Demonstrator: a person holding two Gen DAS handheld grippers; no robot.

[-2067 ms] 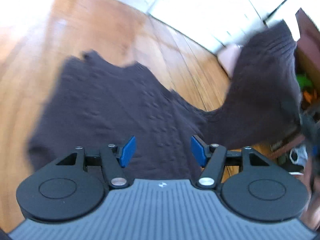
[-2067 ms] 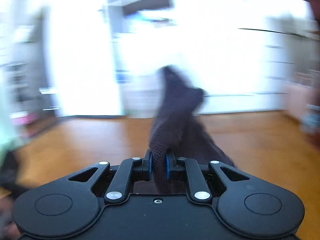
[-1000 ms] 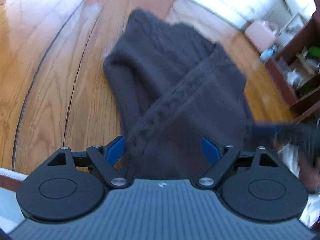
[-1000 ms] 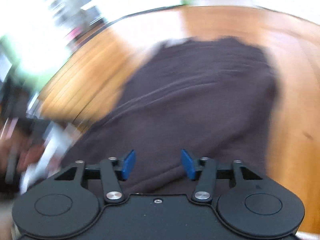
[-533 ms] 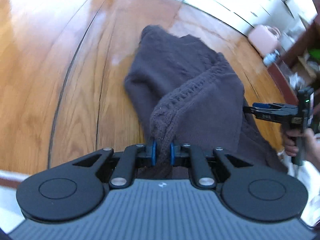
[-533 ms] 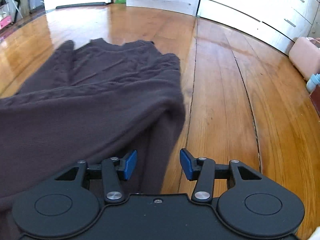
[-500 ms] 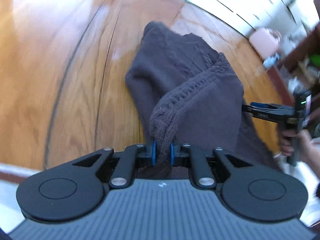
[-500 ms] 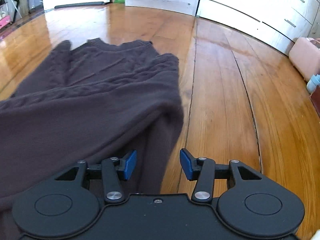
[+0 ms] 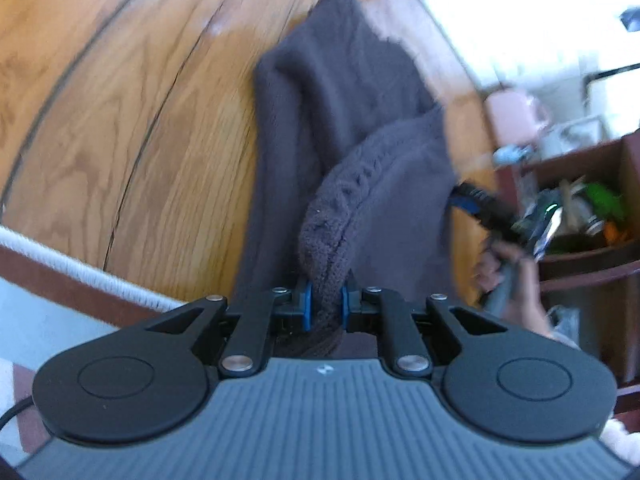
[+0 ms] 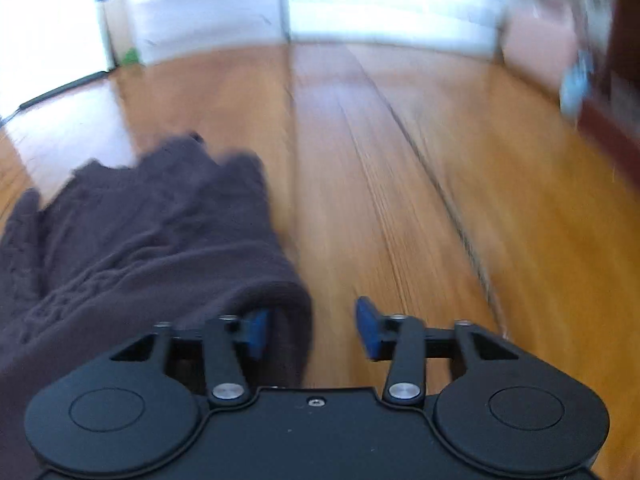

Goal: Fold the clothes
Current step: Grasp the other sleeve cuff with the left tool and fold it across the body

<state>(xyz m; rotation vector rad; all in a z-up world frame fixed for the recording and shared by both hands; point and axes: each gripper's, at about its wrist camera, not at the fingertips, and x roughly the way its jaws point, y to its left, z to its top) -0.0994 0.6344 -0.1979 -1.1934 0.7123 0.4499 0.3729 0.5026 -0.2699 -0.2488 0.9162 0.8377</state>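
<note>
A dark brown knitted sweater (image 9: 352, 100) lies folded lengthwise on the wooden floor. My left gripper (image 9: 324, 304) is shut on a bunched cable-knit fold at its near end, and that end is raised off the floor. In the right wrist view the sweater (image 10: 140, 240) fills the left side. My right gripper (image 10: 312, 328) has its jaws apart and opening. The sweater's folded right edge hangs between them beside the left pad (image 10: 256, 330), with no pad pressing on it. The right gripper (image 9: 476, 200) also shows at the sweater's right edge in the left wrist view.
Wooden floor (image 10: 420, 200) stretches to the right of the sweater. A rug with a white rope edge (image 9: 80, 272) lies at the near left. A dark wooden shelf (image 9: 580, 272) full of clutter stands at the right, near a pink object (image 9: 516, 116). A person's hand (image 9: 508, 272) holds the right gripper.
My left gripper has shut on the sweater's near fold and lifted it. My right gripper has moved in to the sweater's right edge, which now hangs between its fingers.
</note>
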